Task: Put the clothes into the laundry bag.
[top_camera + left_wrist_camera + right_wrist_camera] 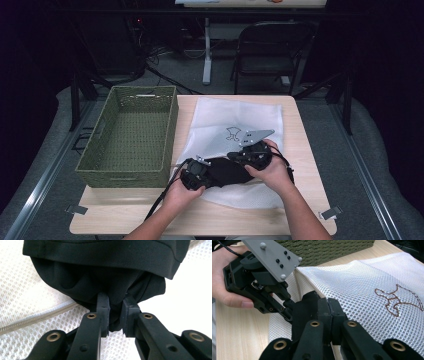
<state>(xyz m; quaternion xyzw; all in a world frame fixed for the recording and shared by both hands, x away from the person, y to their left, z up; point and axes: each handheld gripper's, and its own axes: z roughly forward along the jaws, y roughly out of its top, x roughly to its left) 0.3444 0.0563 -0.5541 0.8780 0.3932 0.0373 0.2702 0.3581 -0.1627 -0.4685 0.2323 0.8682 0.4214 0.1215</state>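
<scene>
Both my grippers, left (196, 176) and right (248, 156), jaws clenched on black fabric garment (224, 171), probably spreading it over white mesh laundry bag (240, 117) for bagging.

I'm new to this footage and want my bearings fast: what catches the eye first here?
A black garment lies bunched on a white mesh bag at the table's middle, with the left gripper and the right gripper both pinching its fabric. Left of it stands a green woven basket.

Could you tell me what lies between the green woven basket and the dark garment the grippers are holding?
In the high view, the white mesh bag spreads between the basket and the black garment, which lies on it.
</scene>
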